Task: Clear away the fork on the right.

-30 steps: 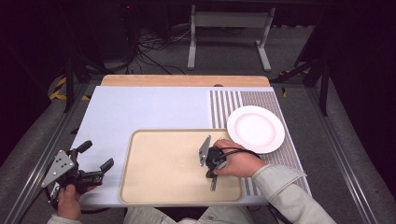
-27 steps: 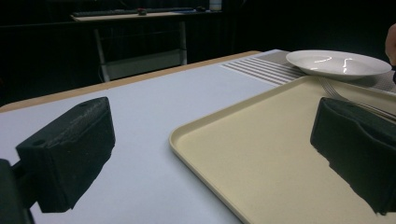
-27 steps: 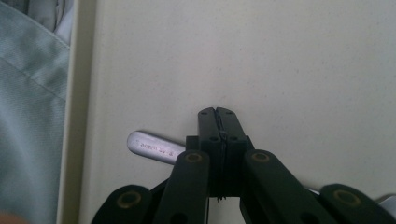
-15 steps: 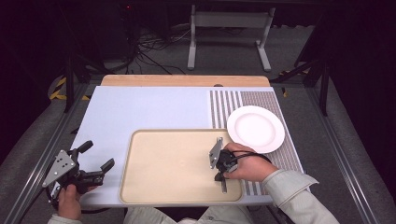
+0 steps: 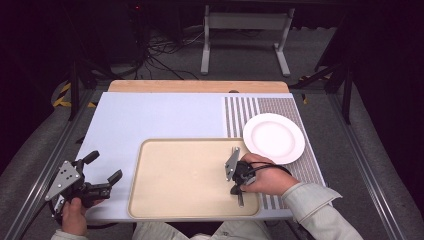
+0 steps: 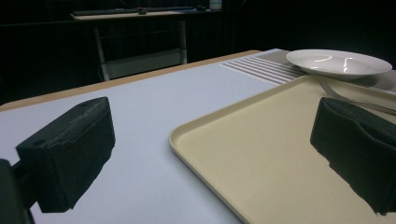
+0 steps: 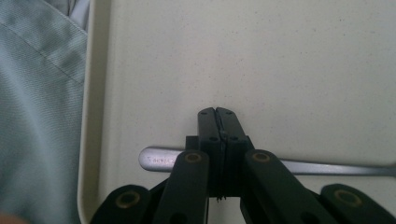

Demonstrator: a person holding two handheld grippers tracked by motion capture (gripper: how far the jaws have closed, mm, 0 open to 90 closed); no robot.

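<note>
One beige tray (image 5: 185,175) on table (image 5: 150,120), near edge. One white plate (image 5: 273,137) just beside its far-right corner. One fork (image 7: 327,168) lying in tray. Right gripper (image 7: 218,116) jaws together over fork handle; left gripper (image 5: 102,172) jaws apart, empty.

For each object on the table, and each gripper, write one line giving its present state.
Fork: flat on the tray, handle clamped.
Tray: flat on the table, bare apart from the fork.
Plate: upright, empty, right of the tray.
Right gripper: jaws shut on the fork handle.
Left gripper: jaws wide open, holding nothing.
</note>
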